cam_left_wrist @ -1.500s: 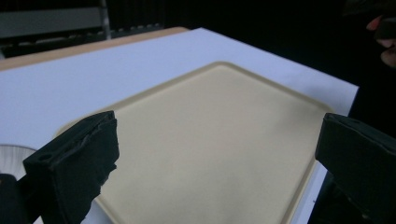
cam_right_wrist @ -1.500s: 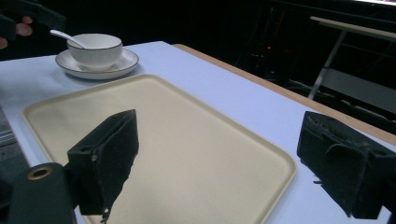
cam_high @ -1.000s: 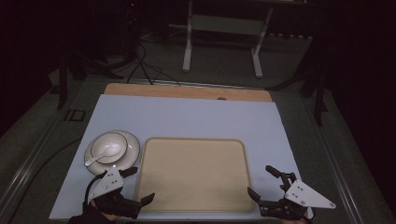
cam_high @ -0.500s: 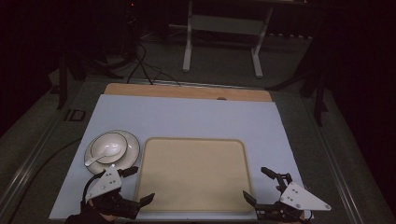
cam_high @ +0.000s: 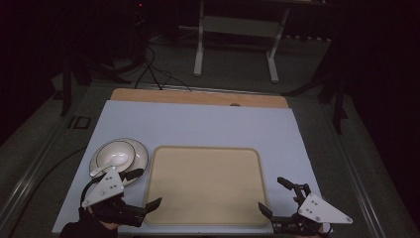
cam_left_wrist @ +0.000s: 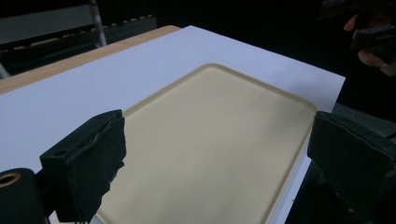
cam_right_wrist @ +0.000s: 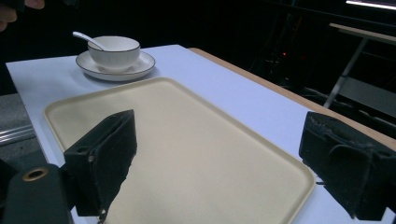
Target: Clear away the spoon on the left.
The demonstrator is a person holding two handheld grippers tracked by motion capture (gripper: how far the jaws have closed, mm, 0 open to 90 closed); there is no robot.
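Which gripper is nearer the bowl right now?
Left. The left gripper sits open just in front of the bowl and its saucer; the right gripper is open across the tray, at its far corner.

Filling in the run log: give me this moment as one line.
left hand-held gripper: open, near tray | right hand-held gripper: open, near tray | tray: empty | bowl with spoon: on saucer, untouched

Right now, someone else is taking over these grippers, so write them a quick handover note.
Left gripper: open, holding nothing, at the tray's near left corner.
Right gripper: open, holding nothing, at the near right corner.
Tray: bare, flat on the white mat.
Bowl with spoon sits on its saucer, left of the tray.
Done: nothing gripped yet.
Left: probably grasp the tray or move the bowl set.
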